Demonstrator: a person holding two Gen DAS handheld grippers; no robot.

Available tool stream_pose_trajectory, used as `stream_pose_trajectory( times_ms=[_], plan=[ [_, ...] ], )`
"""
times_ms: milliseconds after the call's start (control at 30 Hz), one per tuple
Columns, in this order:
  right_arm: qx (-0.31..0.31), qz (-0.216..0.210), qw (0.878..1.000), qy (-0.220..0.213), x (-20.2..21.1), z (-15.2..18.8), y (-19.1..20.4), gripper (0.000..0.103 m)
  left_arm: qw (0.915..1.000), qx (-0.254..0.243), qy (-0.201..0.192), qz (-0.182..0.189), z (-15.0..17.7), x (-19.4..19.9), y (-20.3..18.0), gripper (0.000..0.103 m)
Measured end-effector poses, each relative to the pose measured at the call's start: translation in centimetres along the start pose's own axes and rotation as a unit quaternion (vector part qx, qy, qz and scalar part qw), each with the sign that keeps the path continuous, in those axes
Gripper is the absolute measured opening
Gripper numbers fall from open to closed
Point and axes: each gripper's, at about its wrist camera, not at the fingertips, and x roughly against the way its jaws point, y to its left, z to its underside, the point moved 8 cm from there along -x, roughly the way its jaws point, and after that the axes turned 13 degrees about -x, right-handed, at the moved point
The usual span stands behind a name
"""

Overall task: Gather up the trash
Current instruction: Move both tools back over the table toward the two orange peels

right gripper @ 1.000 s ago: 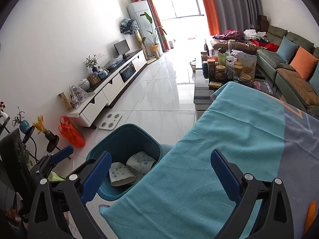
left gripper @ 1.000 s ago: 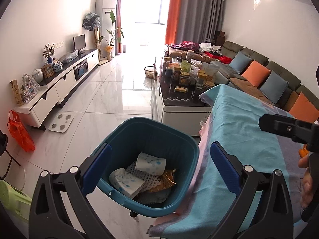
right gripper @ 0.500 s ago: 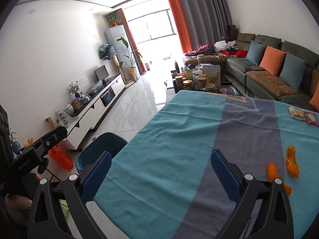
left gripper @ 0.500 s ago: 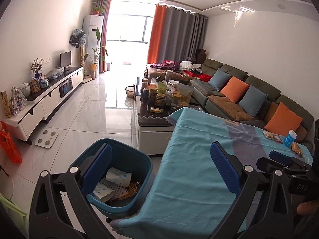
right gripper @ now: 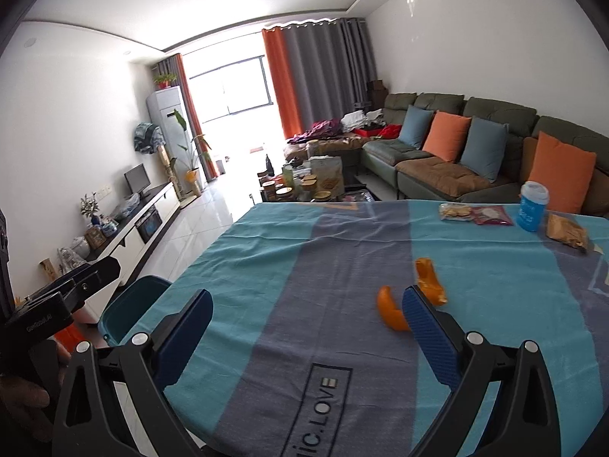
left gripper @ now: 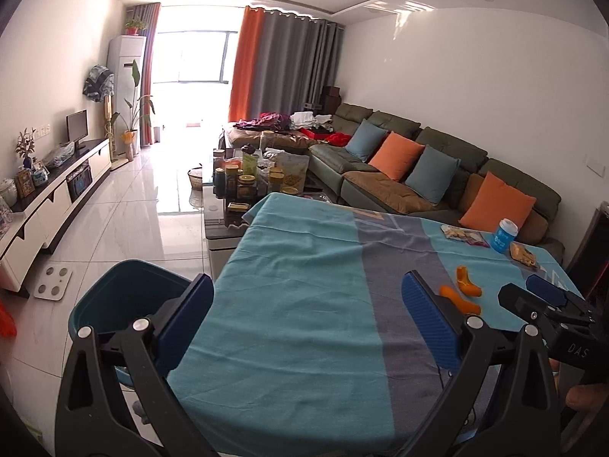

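Two orange peels lie on the teal and grey tablecloth (right gripper: 266,266): one (right gripper: 390,314) just left of my right gripper's right finger, the other (right gripper: 430,280) beyond it. They also show in the left wrist view (left gripper: 458,299) (left gripper: 468,282). My right gripper (right gripper: 304,323) is open and empty above the cloth. My left gripper (left gripper: 304,316) is open and empty over the table's left part. The teal trash bin (left gripper: 125,297) stands on the floor by the table's left edge, also in the right wrist view (right gripper: 133,304).
A blue cup (right gripper: 533,207), snack packets (right gripper: 475,213) and a crumpled wrapper (right gripper: 565,230) lie at the table's far right. A coffee table with jars (left gripper: 247,182) stands beyond, a sofa (left gripper: 418,167) on the right, a TV cabinet (left gripper: 49,198) on the left.
Both grippers have swung right, away from the bin and over the table. The bin's contents have left view, and the orange peels now lie close to the right gripper.
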Motion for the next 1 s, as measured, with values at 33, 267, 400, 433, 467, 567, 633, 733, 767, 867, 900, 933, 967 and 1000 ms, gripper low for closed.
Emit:
stream_pose_trajectory(
  times_ms=[33,267,400,433,467,567,633,733,767,867,900,933,967,1000],
  plan=[
    [-0.002,0.006,1.000,-0.006,0.4,0.1,-0.6,0.096,0.9999,-0.006,0.001,0.009,0.1,0.0,-1.1,0.097],
    [-0.016,0.048,0.998,-0.027,2.5,0.7,-4.3,0.096,0.9978,-0.039,0.011,0.053,1.0,-1.7,-7.0,0.097],
    [-0.024,0.072,0.997,-0.030,3.0,0.9,-6.6,0.096,0.9959,-0.053,0.018,0.071,1.3,-2.7,-9.1,0.097],
    [-0.027,0.077,0.996,-0.031,3.1,0.8,-7.2,0.096,0.9956,-0.055,0.020,0.074,1.2,-3.2,-9.5,0.097],
    [-0.030,0.082,0.996,-0.031,3.1,0.7,-7.9,0.096,0.9950,-0.057,0.024,0.078,1.3,-3.7,-10.0,0.097],
    [-0.035,0.099,0.994,-0.030,2.9,0.3,-9.6,0.096,0.9930,-0.068,0.032,0.091,1.4,-5.4,-11.7,0.097],
    [-0.038,0.104,0.994,-0.023,2.3,0.1,-10.6,0.096,0.9910,-0.077,0.039,0.102,1.6,-6.6,-13.1,0.097],
    [-0.041,0.113,0.993,-0.012,1.3,-0.3,-11.9,0.096,0.9885,-0.087,0.049,0.113,1.7,-8.3,-14.7,0.097],
    [-0.042,0.115,0.992,-0.010,1.0,-0.4,-12.1,0.096,0.9880,-0.089,0.051,0.115,1.8,-8.7,-15.1,0.097],
    [-0.046,0.117,0.992,0.003,-0.3,-0.7,-12.8,0.096,0.9857,-0.096,0.062,0.124,1.9,-10.4,-16.3,0.097],
    [-0.049,0.116,0.992,0.006,-0.8,-0.9,-13.1,0.096,0.9850,-0.098,0.065,0.126,2.0,-10.9,-16.6,0.097],
    [-0.050,0.114,0.992,0.012,-1.2,-0.9,-13.2,0.096,0.9841,-0.099,0.069,0.130,2.0,-11.5,-17.0,0.097],
    [-0.050,0.112,0.992,0.020,-1.8,-1.0,-13.4,0.094,0.9834,-0.099,0.073,0.133,1.9,-12.1,-17.4,0.097],
    [-0.049,0.113,0.992,0.024,-2.2,-1.1,-13.4,0.093,0.9827,-0.099,0.076,0.136,1.9,-12.7,-17.7,0.097]
  ],
)
